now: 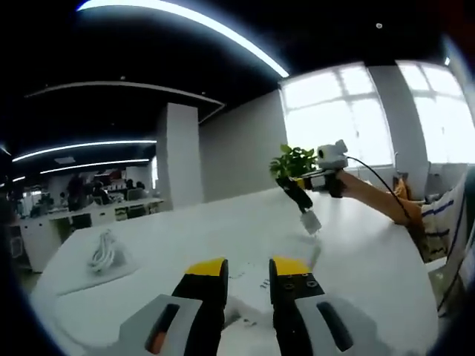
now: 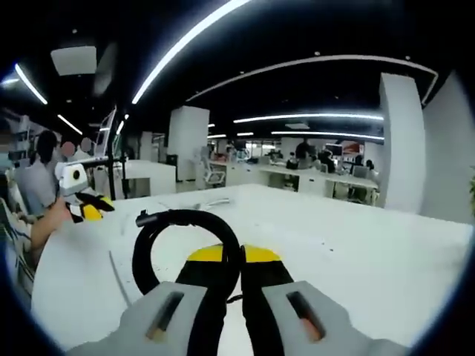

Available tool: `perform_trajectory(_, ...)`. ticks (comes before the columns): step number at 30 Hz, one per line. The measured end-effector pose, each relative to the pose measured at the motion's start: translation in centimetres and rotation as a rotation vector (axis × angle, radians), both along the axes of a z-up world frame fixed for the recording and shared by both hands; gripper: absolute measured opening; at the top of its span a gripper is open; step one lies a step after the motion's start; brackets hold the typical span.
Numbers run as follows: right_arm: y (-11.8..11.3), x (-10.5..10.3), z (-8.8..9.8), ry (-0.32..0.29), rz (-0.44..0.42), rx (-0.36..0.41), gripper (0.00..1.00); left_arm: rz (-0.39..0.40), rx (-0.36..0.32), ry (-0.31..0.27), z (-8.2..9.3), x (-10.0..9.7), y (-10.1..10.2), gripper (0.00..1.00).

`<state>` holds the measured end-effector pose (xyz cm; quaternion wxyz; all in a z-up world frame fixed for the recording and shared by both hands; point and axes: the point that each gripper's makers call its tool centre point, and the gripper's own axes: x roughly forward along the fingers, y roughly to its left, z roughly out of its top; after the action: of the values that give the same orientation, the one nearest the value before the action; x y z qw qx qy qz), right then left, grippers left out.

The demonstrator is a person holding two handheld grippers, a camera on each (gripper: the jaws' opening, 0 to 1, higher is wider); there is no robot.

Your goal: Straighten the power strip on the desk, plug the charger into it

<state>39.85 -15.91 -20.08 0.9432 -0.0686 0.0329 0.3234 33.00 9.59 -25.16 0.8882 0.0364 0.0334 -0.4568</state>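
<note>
In the left gripper view my left gripper [image 1: 249,268] is open, low over the white desk [image 1: 364,282]. A flat white shape with small dark marks [image 1: 261,285] lies under its jaws and looks like the power strip. Across the desk a hand holds my right gripper [image 1: 300,187], and a black cable runs down from it to the white charger [image 1: 310,222], which hangs just above the desk. In the right gripper view my right gripper [image 2: 241,256] is shut on a black cable loop [image 2: 159,230] that curls up in front of the jaws. The left gripper [image 2: 85,206] shows at far left.
A coiled white cable [image 1: 104,254] lies on the desk's left part. A green plant [image 1: 292,159] stands behind the right gripper near bright windows. A person's arm [image 1: 378,196] reaches in from the right. Office desks with people [image 2: 319,167] stand beyond the desk [image 2: 356,252].
</note>
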Motion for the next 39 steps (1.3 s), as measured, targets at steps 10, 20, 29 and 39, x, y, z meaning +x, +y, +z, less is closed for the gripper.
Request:
perform_trajectory(10,1.0,-1.1,0.3,-0.001,0.028,0.06,0.05,-0.101,0.016,0.007,0.1,-0.8,-4.5,0.22)
perform_trajectory(20,1.7,-1.6,0.8,-0.012,0.056,0.091,0.05,-0.217,0.05,-0.009,1.5,-1.3,-10.5,0.22)
perform_trajectory(29,1.6,-2.2,3.2,-0.058,0.108,0.158,0.05,-0.296,0.072,-0.003,0.9,-1.7,-14.5,0.23)
perform_trajectory(39,4.5,-4.2,4.8,-0.075,0.232,0.245,0.05,-0.358,0.09,0.022,-0.8,-1.2,-15.4,0.24)
